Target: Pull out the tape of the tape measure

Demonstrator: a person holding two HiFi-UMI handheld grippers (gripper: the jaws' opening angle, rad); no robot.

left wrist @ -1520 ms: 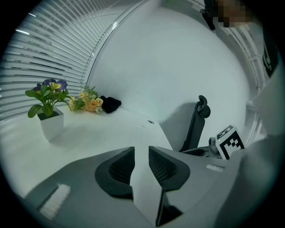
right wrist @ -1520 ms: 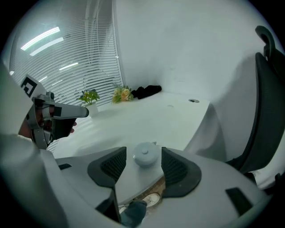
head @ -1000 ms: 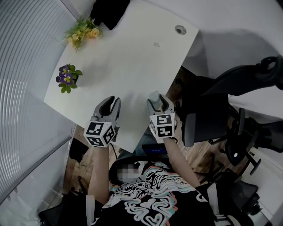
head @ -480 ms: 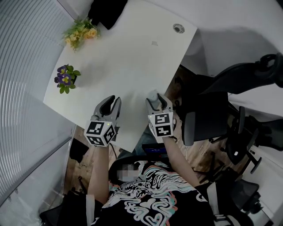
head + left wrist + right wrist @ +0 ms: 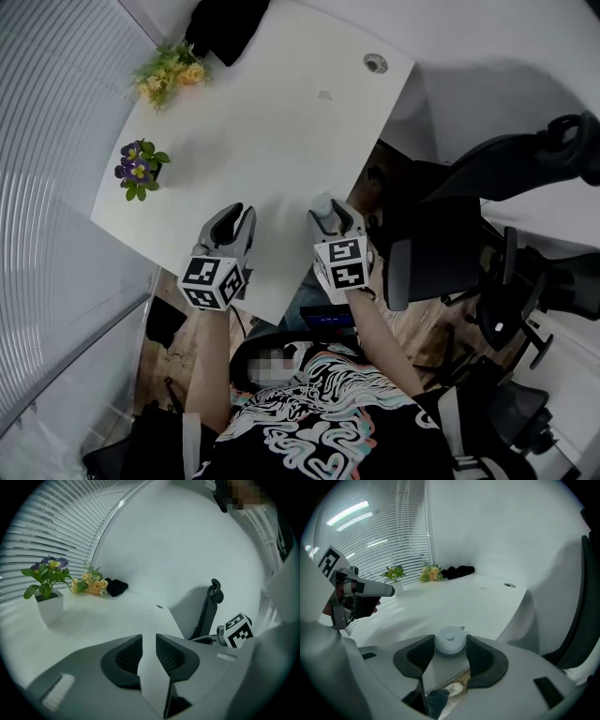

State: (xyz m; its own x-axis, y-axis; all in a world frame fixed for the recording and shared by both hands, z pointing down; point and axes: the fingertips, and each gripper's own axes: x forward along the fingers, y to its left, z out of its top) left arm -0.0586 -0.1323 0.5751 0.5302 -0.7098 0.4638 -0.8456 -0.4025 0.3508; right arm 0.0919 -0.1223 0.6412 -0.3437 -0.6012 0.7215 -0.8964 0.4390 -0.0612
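Note:
A round pale grey tape measure (image 5: 450, 645) sits between the pads of my right gripper (image 5: 450, 639), which is shut on it. No pulled-out tape shows. In the head view the tape measure (image 5: 322, 202) is held just over the near edge of the white table (image 5: 281, 122), in my right gripper (image 5: 330, 210). To its left my left gripper (image 5: 234, 216) hovers above the same edge. Its jaws (image 5: 148, 641) stand a narrow gap apart with nothing between them.
A potted purple flower (image 5: 141, 169) stands at the table's left edge, with a yellow flower bunch (image 5: 173, 70) and a black object (image 5: 225, 23) at the far end. A cable grommet (image 5: 375, 63) sits far right. Black office chairs (image 5: 441, 253) crowd the floor on the right.

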